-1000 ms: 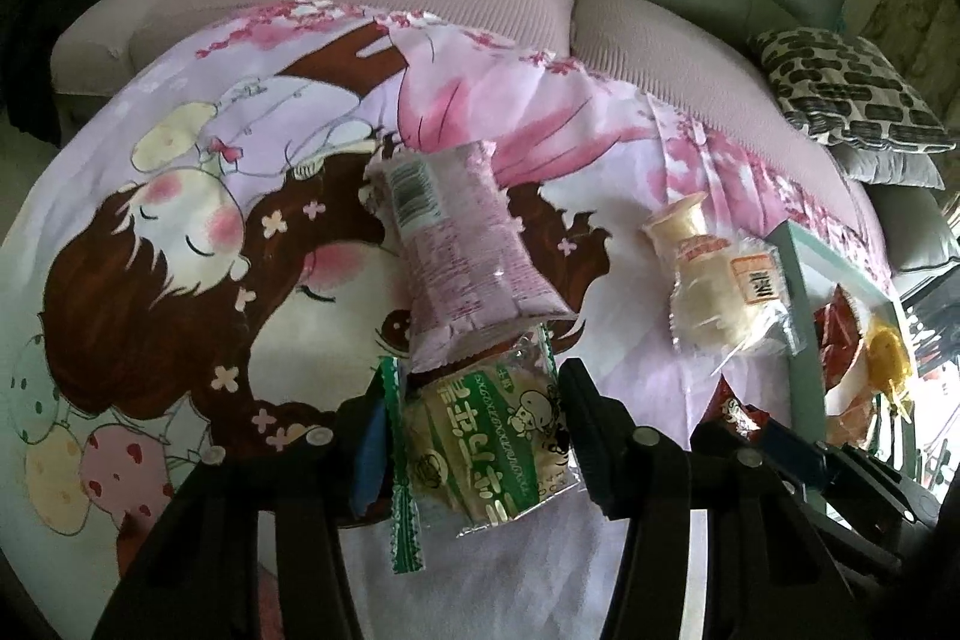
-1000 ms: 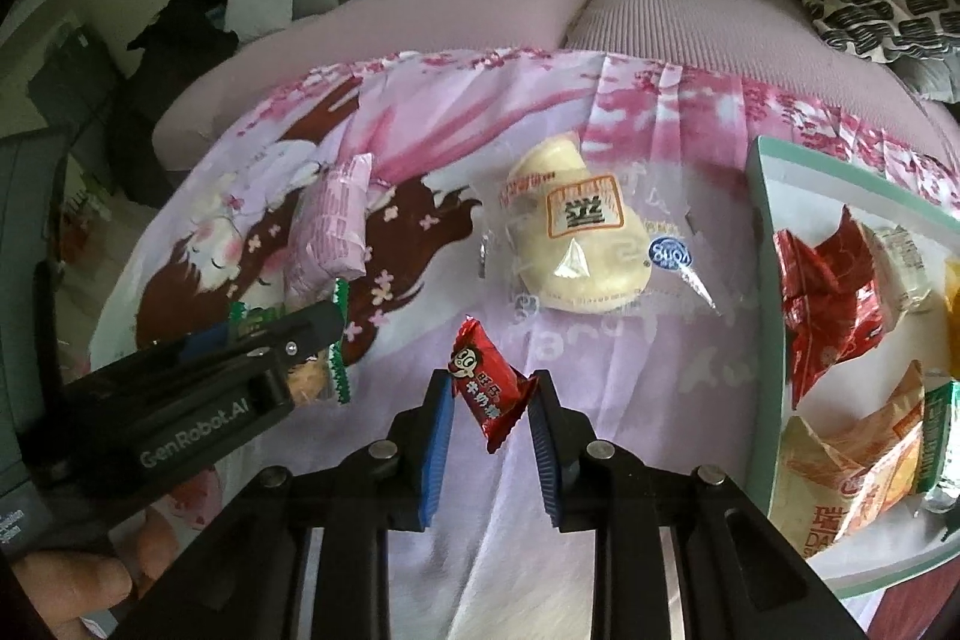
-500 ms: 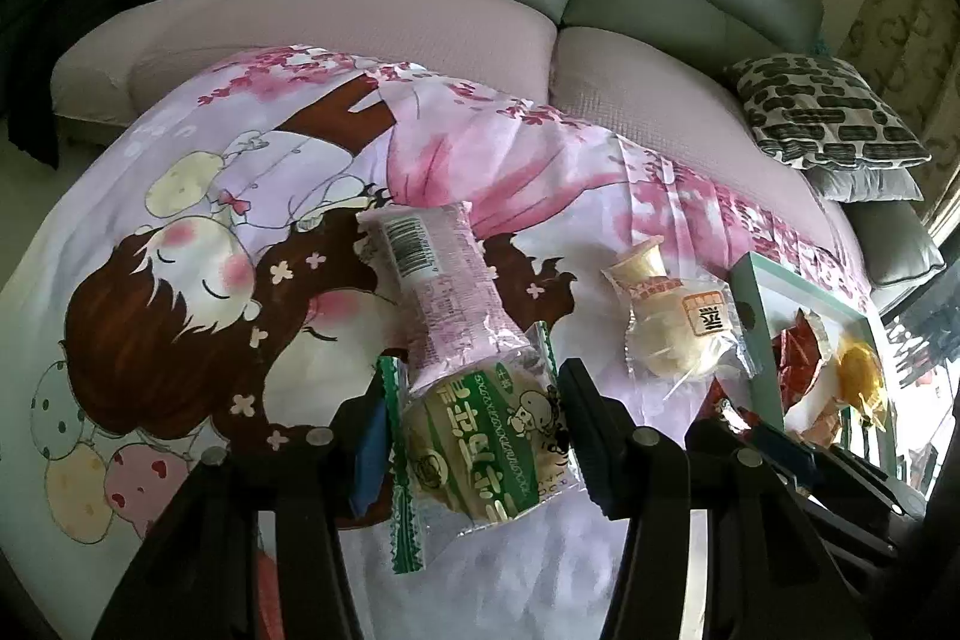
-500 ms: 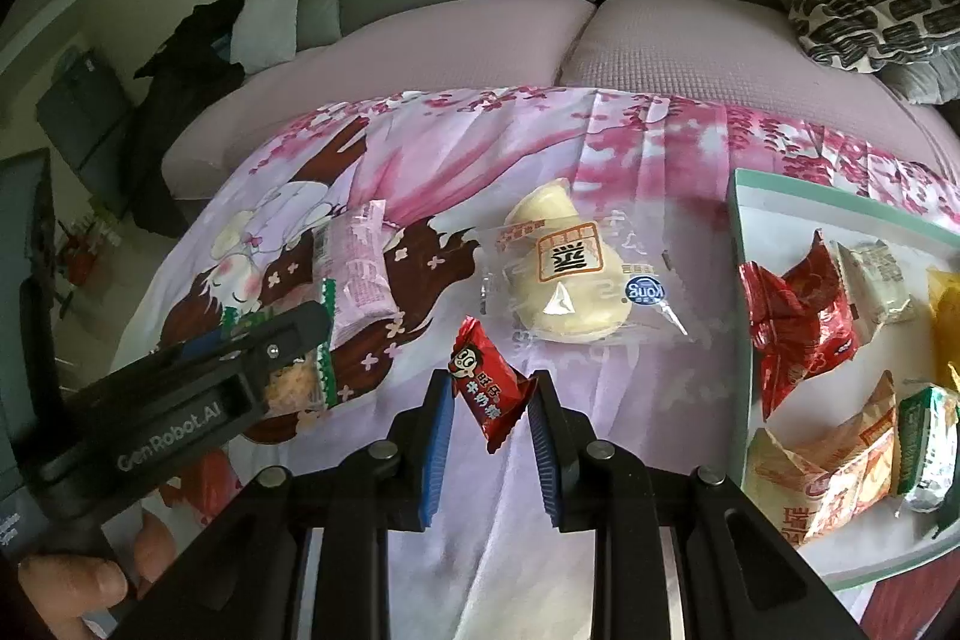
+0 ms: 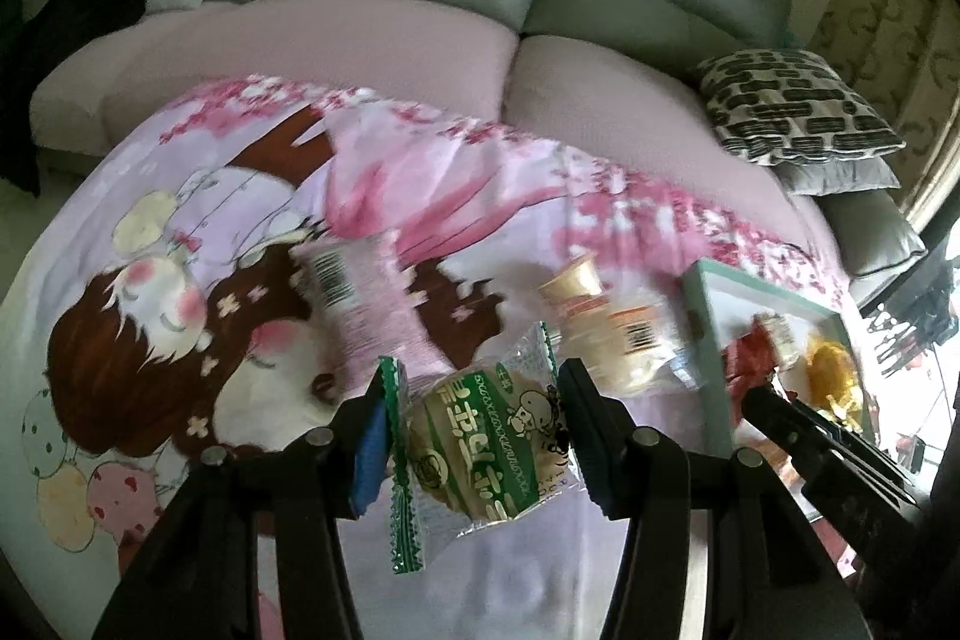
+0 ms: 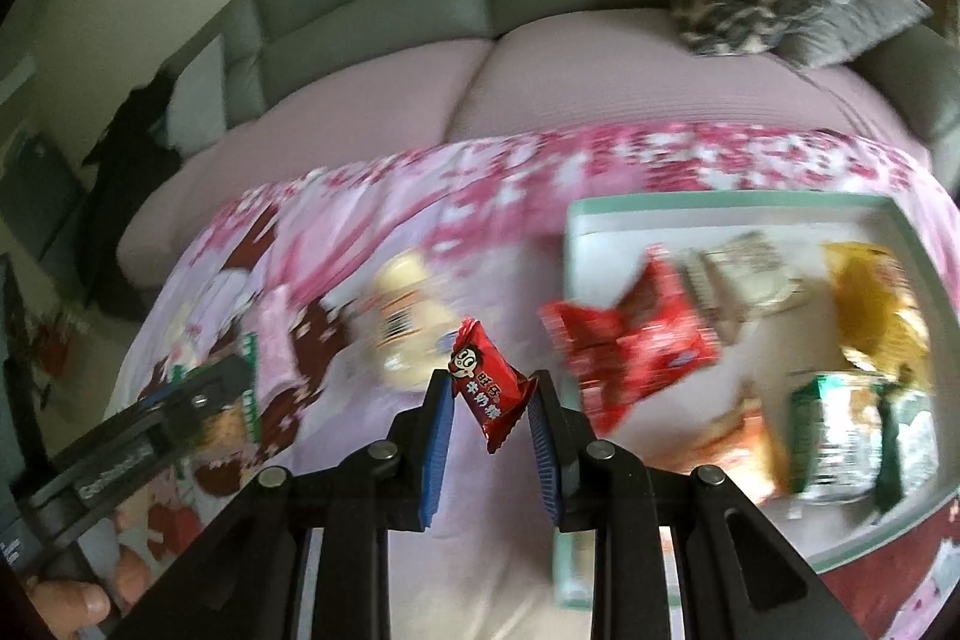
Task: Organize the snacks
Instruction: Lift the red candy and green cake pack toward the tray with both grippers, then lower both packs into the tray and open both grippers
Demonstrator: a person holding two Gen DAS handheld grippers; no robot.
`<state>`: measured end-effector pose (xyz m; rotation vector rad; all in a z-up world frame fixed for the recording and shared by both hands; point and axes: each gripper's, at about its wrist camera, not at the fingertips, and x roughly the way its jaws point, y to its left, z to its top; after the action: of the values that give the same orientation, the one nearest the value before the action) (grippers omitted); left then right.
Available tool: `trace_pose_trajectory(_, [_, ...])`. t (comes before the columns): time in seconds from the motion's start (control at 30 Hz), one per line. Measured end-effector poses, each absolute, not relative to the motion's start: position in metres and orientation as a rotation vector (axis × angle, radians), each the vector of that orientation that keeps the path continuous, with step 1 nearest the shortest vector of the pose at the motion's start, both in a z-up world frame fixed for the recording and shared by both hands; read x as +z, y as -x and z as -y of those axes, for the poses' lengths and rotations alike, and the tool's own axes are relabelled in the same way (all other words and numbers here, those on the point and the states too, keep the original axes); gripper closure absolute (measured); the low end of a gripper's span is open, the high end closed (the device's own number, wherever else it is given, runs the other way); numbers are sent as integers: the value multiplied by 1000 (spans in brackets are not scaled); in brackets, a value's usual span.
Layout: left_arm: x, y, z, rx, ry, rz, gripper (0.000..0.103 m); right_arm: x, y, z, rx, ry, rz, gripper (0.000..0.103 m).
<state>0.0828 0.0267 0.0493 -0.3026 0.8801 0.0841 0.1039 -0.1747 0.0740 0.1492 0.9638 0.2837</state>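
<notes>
Two grippers each held a snack above the pink blanket [image 5: 180,316]. The left gripper [image 5: 474,436] squeezed a green cracker pack [image 5: 486,454] between its jaws. The right gripper [image 6: 489,409] pinched a little red candy [image 6: 489,382], just beside the tray [image 6: 708,205] of snacks.

Round biscuit in a clear, green-edged plastic wrapper [image 5: 489,445], held upright off the cloth. Small red foil candy packet bearing a cartoon face [image 6: 491,387], held tilted. Pale bun in clear film [image 5: 624,340] and pink barcoded packet [image 5: 360,304] lying flat, left of the mint-rimmed white tray [image 6: 708,207] containing red, yellow, orange and green packets.
</notes>
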Motion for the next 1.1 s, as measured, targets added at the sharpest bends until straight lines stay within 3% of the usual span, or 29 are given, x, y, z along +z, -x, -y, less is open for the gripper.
trace_pose_trajectory(0.43, [78,-116,75,-118,173,-832,48,86,-105,285,57,-302,-889,76])
trace_pose_trajectory(0.83, [68,-148,163,-266,49,-851,48,65,-111,337,-51,-380,-898,76])
trace_pose_trajectory(1.1, [56,-155,180,-300,62,-864,48,57,-111,349,-74,-398,-914,75])
